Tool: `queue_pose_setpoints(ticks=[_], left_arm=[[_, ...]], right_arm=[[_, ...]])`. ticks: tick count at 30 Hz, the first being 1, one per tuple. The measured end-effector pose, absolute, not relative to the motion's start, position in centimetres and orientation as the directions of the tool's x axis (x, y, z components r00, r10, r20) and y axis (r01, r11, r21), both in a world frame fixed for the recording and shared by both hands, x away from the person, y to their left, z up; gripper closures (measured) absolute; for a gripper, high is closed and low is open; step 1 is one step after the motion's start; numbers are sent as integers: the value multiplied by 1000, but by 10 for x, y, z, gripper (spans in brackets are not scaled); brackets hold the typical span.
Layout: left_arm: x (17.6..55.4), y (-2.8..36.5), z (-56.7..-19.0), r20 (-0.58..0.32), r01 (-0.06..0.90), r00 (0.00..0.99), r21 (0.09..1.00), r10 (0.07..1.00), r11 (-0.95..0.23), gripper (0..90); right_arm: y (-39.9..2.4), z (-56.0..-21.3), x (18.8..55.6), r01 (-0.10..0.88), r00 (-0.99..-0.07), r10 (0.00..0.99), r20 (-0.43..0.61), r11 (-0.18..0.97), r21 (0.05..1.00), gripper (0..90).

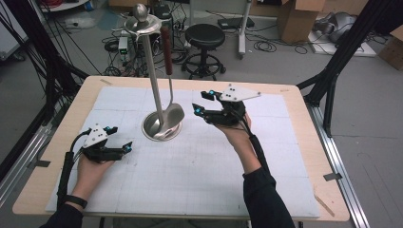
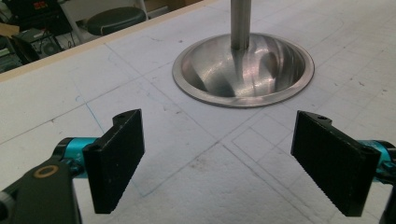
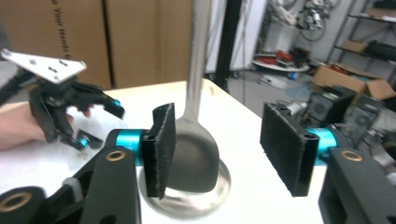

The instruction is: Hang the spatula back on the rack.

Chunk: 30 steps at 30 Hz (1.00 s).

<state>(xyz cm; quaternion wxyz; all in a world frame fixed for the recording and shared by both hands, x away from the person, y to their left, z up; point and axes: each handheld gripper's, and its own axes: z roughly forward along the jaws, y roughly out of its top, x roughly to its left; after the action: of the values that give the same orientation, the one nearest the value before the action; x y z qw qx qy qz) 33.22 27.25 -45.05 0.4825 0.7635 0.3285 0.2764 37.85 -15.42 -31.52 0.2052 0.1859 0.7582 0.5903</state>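
Observation:
A steel stand [image 1: 162,127] with a round dished base and a tall pole [image 1: 153,71] rises at the middle of the table. A spoon with a brown handle [image 1: 167,50] hangs from its top rim, bowl [image 1: 174,115] down over the base. My right gripper [image 1: 198,102] hovers just right of the bowl, open, pointing at it. In the right gripper view the bowl [image 3: 194,154] lies beyond the gap [image 3: 224,149], untouched by the pads. My left gripper [image 1: 120,137] rests at the lower left, open and empty [image 2: 219,158], facing the base [image 2: 243,70].
A white gridded mat [image 1: 199,166] covers the wooden table [image 1: 304,142]. Behind the table stand a black stool [image 1: 205,35], cardboard boxes [image 1: 297,16] and floor cables. Black frame legs [image 1: 332,71] flank the table.

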Motion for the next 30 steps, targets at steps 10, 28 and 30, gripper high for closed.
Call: queue_pose_setpoints(ticks=[10,28,30], left_arm=[[333,273,-450,103,238,630,918,769,-318,179],[336,279,-450,35,271,617,928,786,-254,179],[336,279,-450,30,275,617,928,787,-250,179]], right_arm=[[-230,-357,357,157,-776,631,-17,219,963,282],[-303,-428,325,341,-648,757,86,187,921,169],[-305,-431,325,346,-642,761,87,186,920,169]])
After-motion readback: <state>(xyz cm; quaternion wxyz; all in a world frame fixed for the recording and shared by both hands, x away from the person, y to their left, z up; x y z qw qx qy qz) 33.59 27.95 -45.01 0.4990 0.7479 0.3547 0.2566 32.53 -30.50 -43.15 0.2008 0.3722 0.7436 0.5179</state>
